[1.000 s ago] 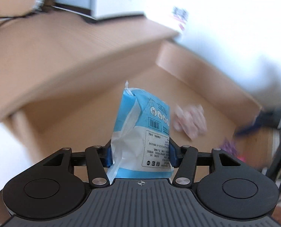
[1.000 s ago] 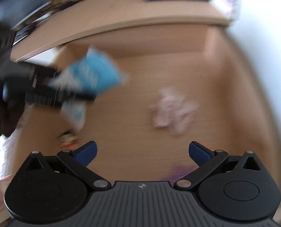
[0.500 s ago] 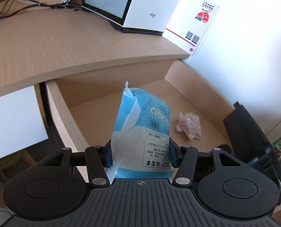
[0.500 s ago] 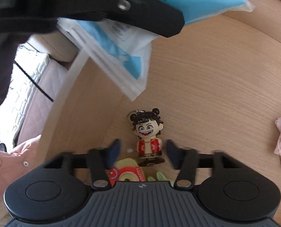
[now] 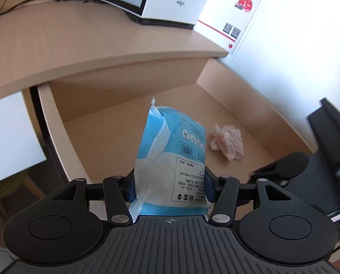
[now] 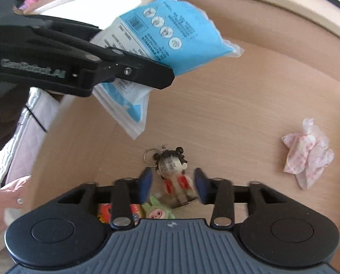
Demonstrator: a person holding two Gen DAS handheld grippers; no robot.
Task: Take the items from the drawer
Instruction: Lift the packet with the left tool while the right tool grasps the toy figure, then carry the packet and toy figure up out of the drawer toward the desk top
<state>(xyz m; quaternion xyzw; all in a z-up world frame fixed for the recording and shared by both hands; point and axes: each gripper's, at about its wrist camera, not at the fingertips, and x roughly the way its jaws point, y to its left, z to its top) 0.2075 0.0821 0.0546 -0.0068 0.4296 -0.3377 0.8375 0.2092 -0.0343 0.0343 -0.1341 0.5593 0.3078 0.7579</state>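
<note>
Left hand-held gripper (image 5: 170,188): clamped on the blue packet (image 5: 172,157), lifted above the drawer (image 5: 53,123).
Right hand-held gripper (image 6: 172,186): swung across from mid-drawer; jaws reopening around the doll keychain (image 6: 173,174), not pressing.
Meaning: second item next.

Bare wooden drawer floor (image 6: 238,105) lies open at centre frame; the black left gripper (image 6: 133,73) with its blue-and-white plastic packet (image 6: 174,32) (upper left) blocks approach; crumpled pink wrapper (image 6: 307,153) occupies right.

Sunlit white wall (image 5: 295,52), wooden desk (image 5: 78,45)
</note>
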